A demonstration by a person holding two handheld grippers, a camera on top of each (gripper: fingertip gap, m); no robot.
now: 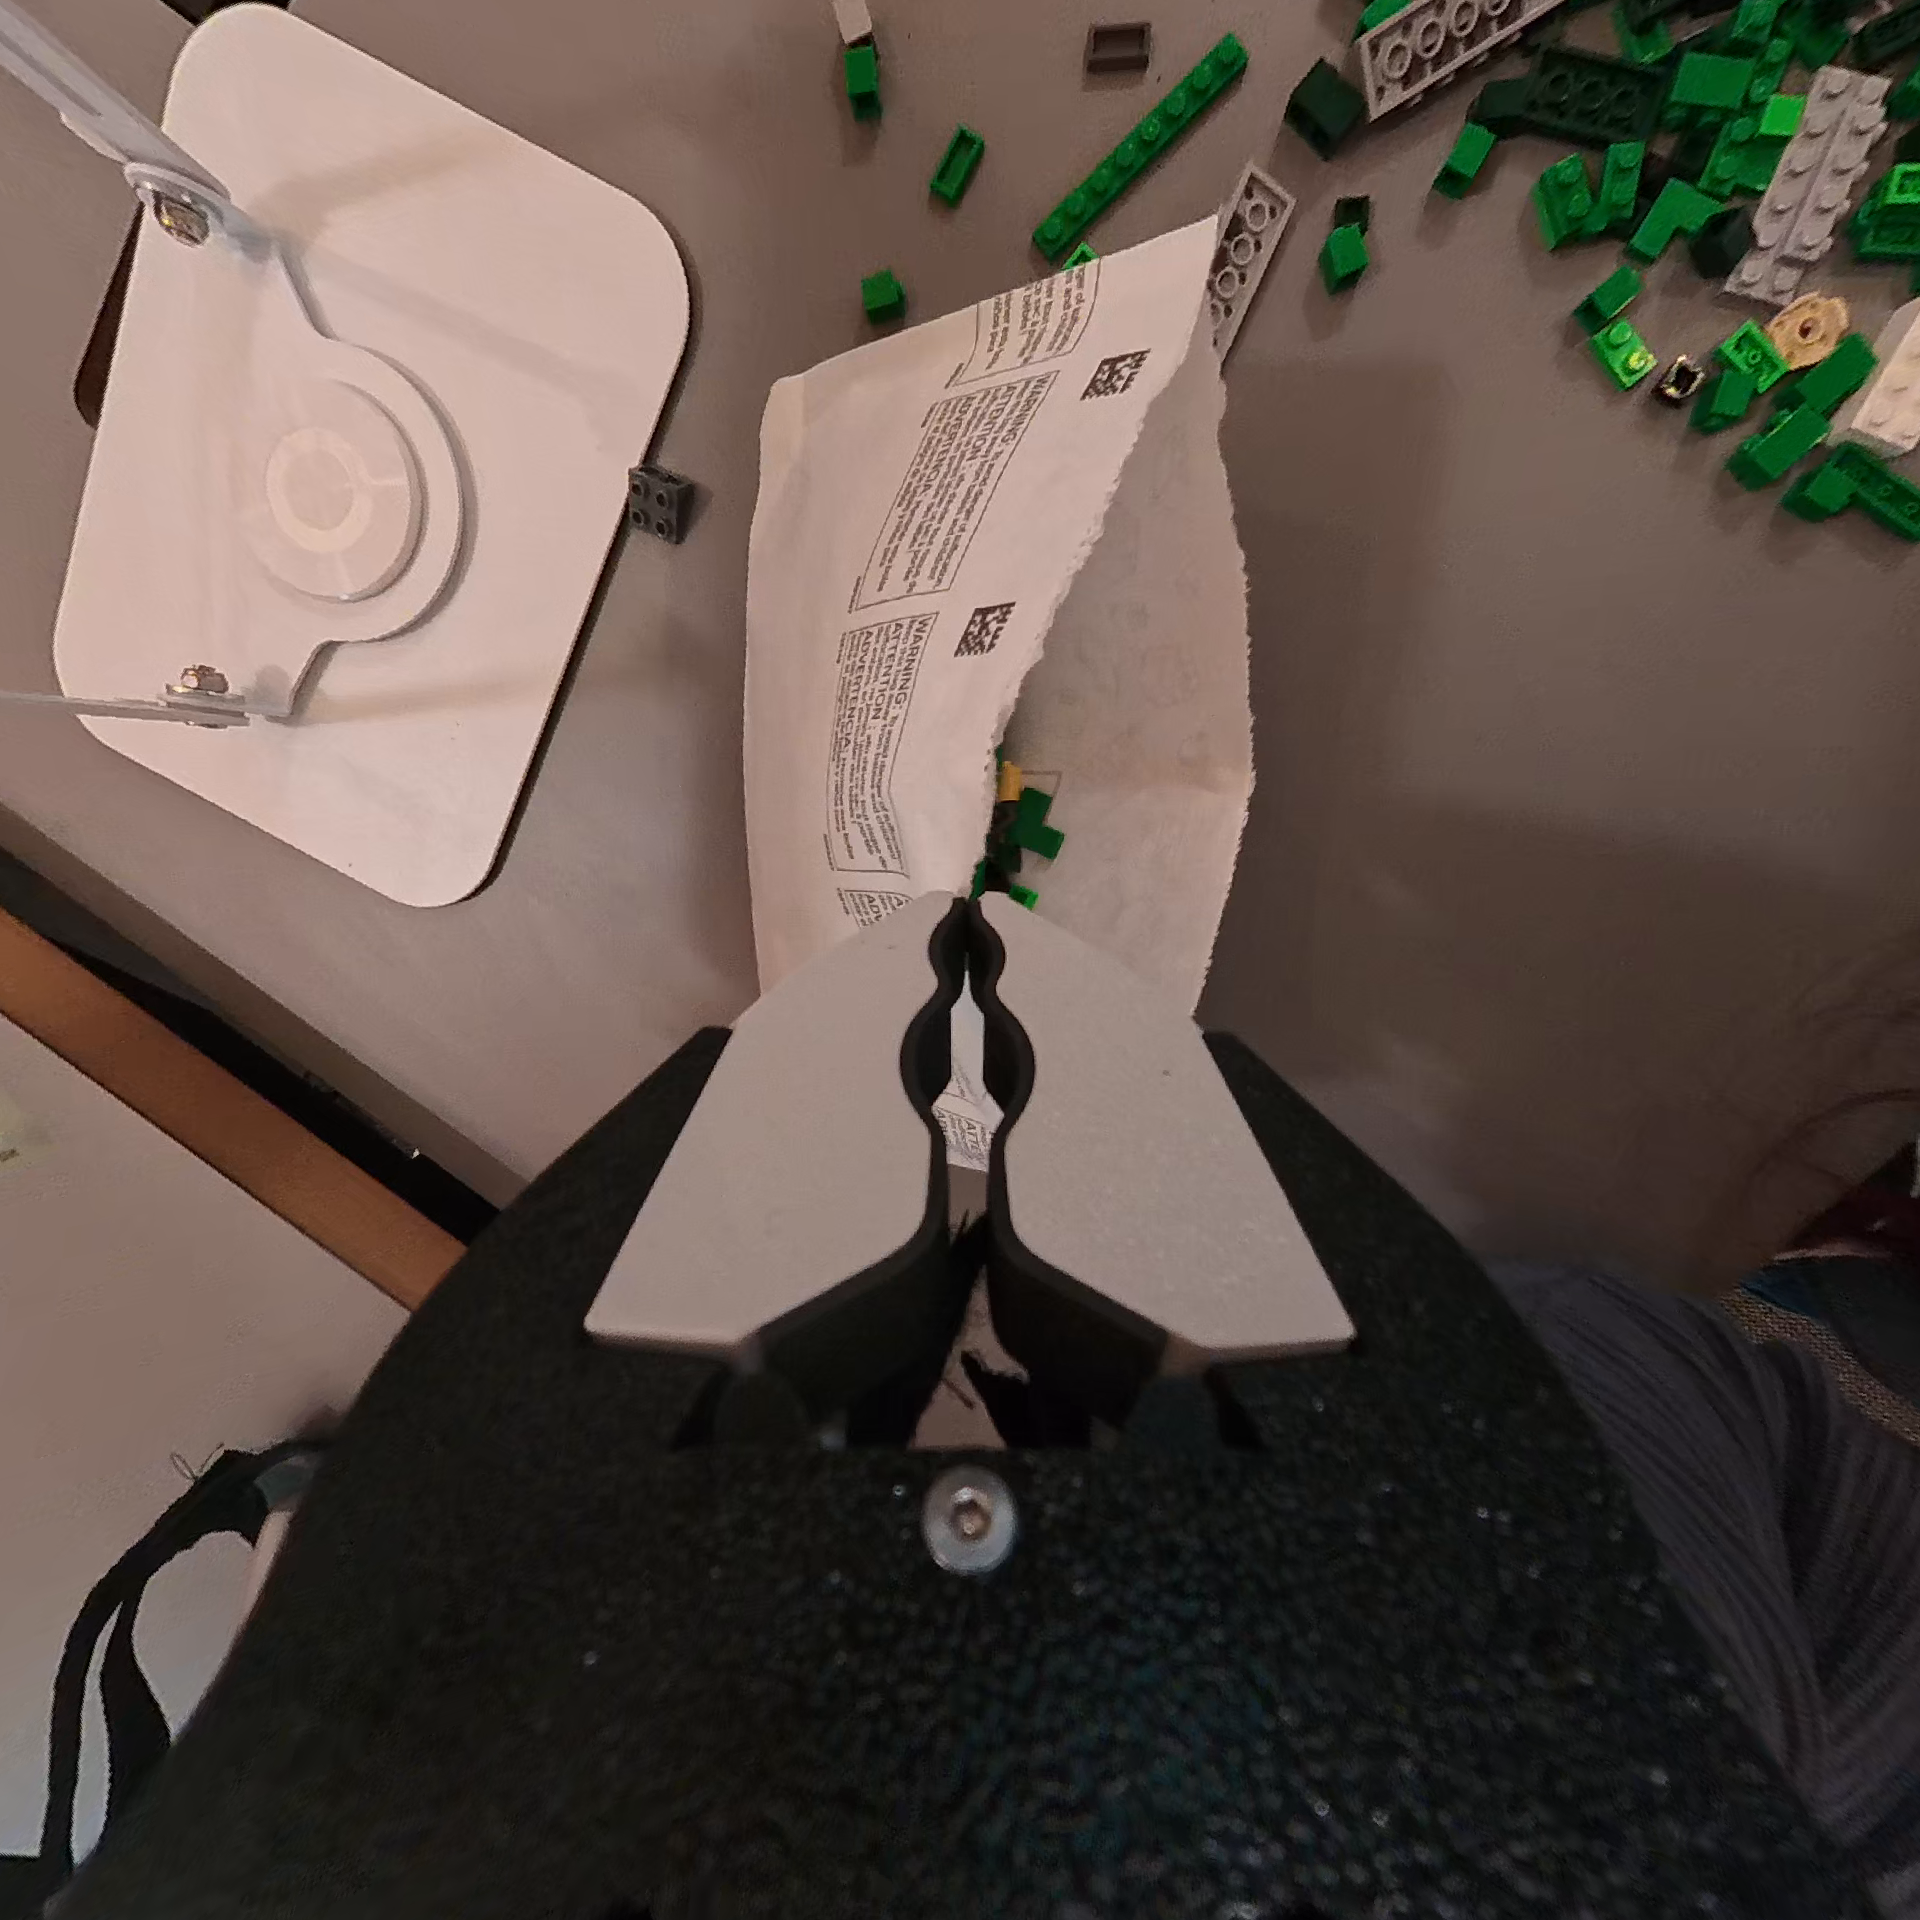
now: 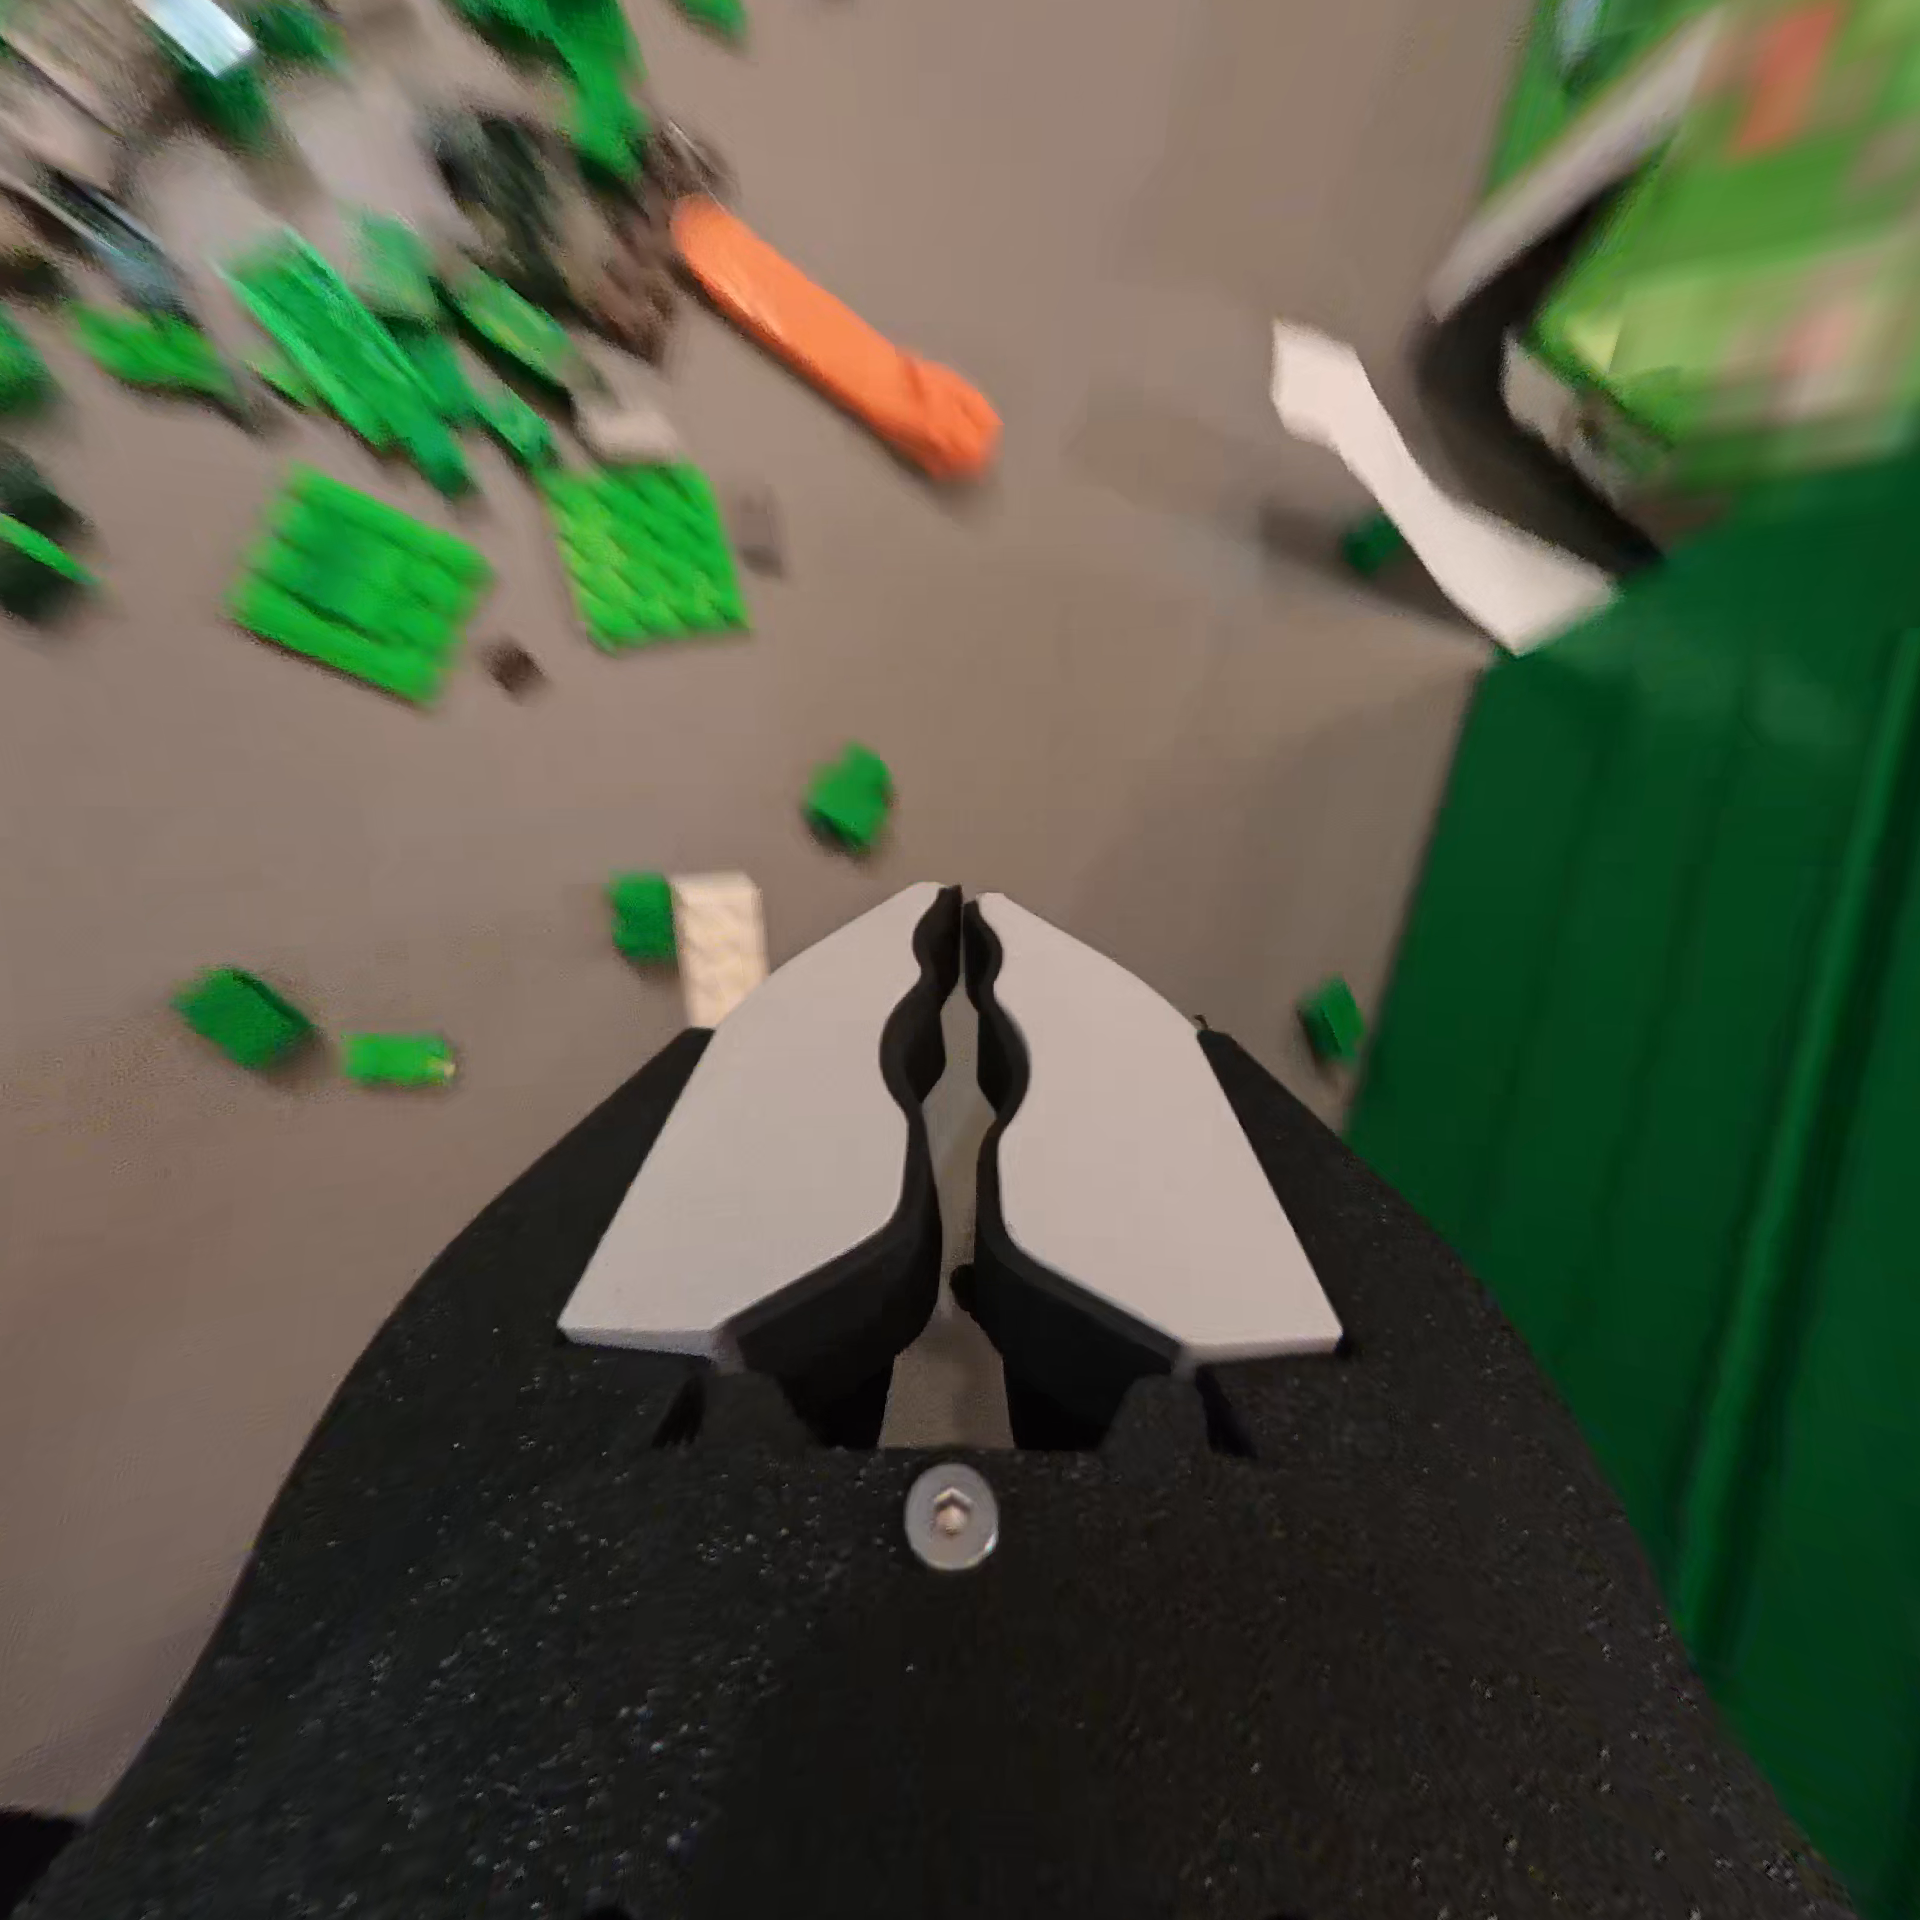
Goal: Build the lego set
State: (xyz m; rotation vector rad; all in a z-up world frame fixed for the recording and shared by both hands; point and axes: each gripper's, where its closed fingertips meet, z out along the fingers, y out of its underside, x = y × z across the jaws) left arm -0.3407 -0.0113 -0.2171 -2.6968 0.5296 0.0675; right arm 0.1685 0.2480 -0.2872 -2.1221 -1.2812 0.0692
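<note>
While the left gripper [image 1: 966,914] is clamped tight on the torn white paper bag [image 1: 966,582], a few small green pieces [image 1: 1023,831] sit inside the rip. Loose green and grey lego bricks [image 1: 1704,187] are scattered over the grey table [image 1: 1507,727], up and to the right of the bag. The right gripper [image 2: 958,902] is pinched closed on nothing, hovering over blurry green plates [image 2: 358,582] and an orange tool [image 2: 831,338].

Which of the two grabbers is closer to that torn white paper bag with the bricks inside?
Left. The left gripper is shut on the paper bag at its near end. The right gripper is shut and empty above loose green bricks; no bag shows in its blurred view.
</note>
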